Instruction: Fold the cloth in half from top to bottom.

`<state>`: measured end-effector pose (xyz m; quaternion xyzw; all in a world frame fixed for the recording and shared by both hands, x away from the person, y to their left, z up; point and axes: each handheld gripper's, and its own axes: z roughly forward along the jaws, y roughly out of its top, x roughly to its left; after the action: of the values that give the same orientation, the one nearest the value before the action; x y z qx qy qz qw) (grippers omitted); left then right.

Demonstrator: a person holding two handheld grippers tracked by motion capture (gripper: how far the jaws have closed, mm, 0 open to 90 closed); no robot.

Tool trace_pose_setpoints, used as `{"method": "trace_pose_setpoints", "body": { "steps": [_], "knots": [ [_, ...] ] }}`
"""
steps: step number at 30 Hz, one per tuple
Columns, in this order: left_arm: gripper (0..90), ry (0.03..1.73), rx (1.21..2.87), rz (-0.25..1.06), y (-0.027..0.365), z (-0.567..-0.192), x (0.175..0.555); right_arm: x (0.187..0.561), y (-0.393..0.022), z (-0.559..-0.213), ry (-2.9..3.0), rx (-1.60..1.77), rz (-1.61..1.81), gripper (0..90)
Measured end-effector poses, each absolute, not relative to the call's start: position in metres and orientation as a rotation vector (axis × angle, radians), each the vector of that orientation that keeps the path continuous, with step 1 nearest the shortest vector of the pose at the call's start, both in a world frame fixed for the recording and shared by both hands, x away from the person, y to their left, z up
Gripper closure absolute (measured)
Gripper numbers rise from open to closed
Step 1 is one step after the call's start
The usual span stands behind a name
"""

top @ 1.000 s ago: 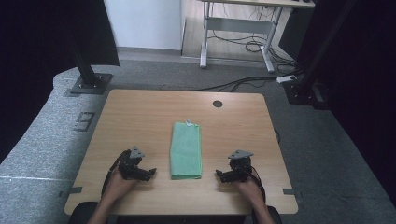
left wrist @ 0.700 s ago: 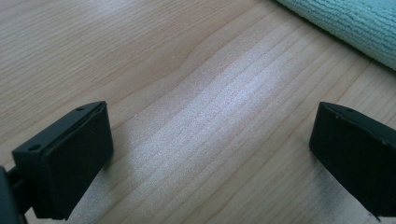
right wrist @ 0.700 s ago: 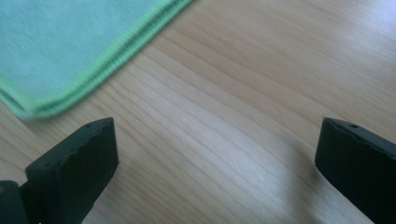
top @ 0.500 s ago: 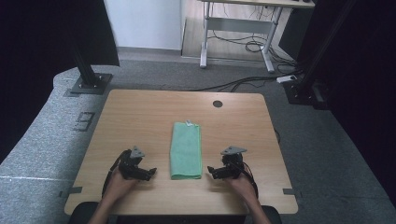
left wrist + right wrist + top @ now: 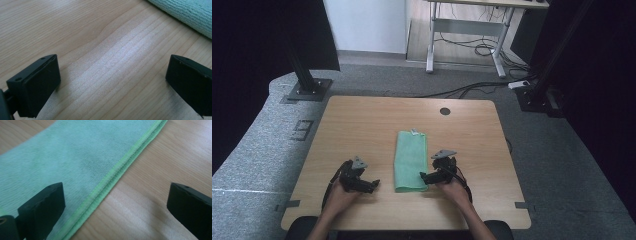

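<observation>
The folded green towel (image 5: 411, 161) lay lengthwise at the centre of the wooden table (image 5: 362, 125) in the high view, its near end towards the lower middle of the frame; a small pale tag showed at its far end. The right gripper (image 5: 424, 176) sat just right of the towel's near corner, its tip at the cloth's edge; in the right gripper view its jaws stood wide apart, one over the cloth at the lower left of the frame, the other over bare wood at the lower right, with the towel's stitched double hem (image 5: 120, 172) running diagonally between them; nothing was clamped. The left gripper (image 5: 374, 185) lay left of the towel, near it but apart; in the left gripper view its jaws were likewise spread over bare wood, the towel (image 5: 185, 12) only crossing the upper right corner of the frame.

The likeliest fault, as I judged it, was a partial pinch: the hem showed stacked layers, and jaws closing from this low angle might catch only the top one, so the fold would peel open on lifting; a jaw pressed flat on the wood might also shove the cloth sideways and bunch it; and with the left gripper short of the cloth, a one-sided pull could drag the towel askew.
</observation>
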<state>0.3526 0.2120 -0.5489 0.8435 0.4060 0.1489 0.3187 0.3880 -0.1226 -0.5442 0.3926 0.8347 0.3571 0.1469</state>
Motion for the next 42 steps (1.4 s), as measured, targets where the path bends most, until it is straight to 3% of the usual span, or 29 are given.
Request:
{"method": "trace_pose_setpoints", "body": {
  "steps": [9,17,26,42],
  "knots": [
    [0.0,1.097,2.221,0.381,0.207,-0.547,0.360,0.385,-0.123,-0.553,2.398,1.123,1.006,2.8],
    [0.0,1.079,2.147,0.395,0.183,-0.529,0.390,0.380,-0.125,-0.555,2.376,1.126,1.019,2.1],
    [0.0,1.087,2.158,0.439,0.155,-0.538,0.423,0.377,-0.126,-0.555,2.386,1.108,1.029,2.1],
    [0.0,1.076,2.234,0.471,0.143,-0.545,0.421,0.367,-0.125,-0.554,2.409,1.084,1.029,3.5]
  ]
}}
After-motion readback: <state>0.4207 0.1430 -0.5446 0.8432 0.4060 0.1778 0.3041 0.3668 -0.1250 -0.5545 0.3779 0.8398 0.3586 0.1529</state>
